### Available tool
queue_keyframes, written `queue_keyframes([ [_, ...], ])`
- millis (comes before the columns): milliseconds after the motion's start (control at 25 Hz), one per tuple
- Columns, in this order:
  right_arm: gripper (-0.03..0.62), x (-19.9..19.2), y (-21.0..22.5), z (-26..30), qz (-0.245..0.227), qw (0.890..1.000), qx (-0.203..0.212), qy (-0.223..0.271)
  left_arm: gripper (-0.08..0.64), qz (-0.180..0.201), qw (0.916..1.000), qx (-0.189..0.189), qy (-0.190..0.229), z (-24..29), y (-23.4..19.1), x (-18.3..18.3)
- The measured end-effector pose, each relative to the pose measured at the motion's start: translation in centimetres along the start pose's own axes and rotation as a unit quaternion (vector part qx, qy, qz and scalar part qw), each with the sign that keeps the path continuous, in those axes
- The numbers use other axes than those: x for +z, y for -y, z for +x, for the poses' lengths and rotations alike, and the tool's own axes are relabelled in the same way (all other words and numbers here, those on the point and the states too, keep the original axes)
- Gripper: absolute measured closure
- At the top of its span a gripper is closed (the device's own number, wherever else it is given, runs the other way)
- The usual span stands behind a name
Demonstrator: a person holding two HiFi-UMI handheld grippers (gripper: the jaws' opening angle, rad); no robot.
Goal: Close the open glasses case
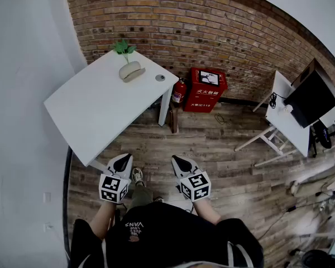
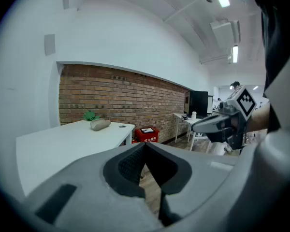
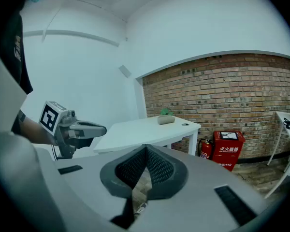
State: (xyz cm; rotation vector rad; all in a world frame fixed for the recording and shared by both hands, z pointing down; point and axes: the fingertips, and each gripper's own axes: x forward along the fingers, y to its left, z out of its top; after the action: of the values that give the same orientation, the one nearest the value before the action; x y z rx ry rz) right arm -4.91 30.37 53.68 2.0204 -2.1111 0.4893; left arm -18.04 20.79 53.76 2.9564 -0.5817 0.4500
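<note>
- A white table [image 1: 95, 110] fills the left side, its far end against a brick wall [image 1: 212, 32].
- The glasses case [image 1: 132, 71], a pale beige oval, lies at the far end of that table. A small green plant [image 1: 123, 47] sits just behind it, and a small round disc [image 1: 160, 77] lies near the table's right corner. From here I cannot tell whether the lid is up or down.
- My left gripper [image 1: 123, 161] is low in front of me, just off the table's near corner and well apart from the case. Its jaws are pressed together with nothing between them.
- My right gripper [image 1: 177, 161] is beside the left one, over the wooden floor [image 1: 223, 144]. Its jaws are also closed together and empty.
- A red fire extinguisher [image 1: 179, 91] stands to the right of the table, by the brick wall.
- A red box [image 1: 206, 91] stands just beside the extinguisher.
- A second white table [image 1: 287, 121] at the far right carries a dark monitor [image 1: 311, 99].
</note>
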Motion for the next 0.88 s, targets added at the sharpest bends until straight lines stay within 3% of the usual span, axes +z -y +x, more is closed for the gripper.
queue_keyframes([
  [240,0.591,1.0,0.3,0.8,0.032,0.999,0.02,0.034,0.54,-0.017,0.9996,-0.005,0.023,0.9,-0.4,0.8],
  [280,0.585,1.1,0.5,1.1,0.04,0.998,0.023,0.037,0.413,-0.023,0.9994,-0.009,0.023,1.3,-0.5,0.9],
  [320,0.513,1.1,0.8,1.5,0.047,0.998,0.023,0.036,0.262,-0.027,0.9993,-0.013,0.02,1.7,-0.6,0.9],
  [360,0.421,1.1,1.1,1.9,0.052,0.998,0.022,0.034,0.218,-0.028,0.9994,-0.015,0.016,2.1,-0.7,0.9],
  [520,0.388,1.3,2.1,3.7,0.066,0.997,0.021,0.022,0.212,-0.017,0.9997,-0.017,0.001,3.4,-1.9,1.0],
  [880,0.347,4.7,5.4,10.7,0.066,0.998,0.007,0.016,0.183,-0.035,0.9988,-0.034,-0.011,8.6,-7.8,2.9],
])
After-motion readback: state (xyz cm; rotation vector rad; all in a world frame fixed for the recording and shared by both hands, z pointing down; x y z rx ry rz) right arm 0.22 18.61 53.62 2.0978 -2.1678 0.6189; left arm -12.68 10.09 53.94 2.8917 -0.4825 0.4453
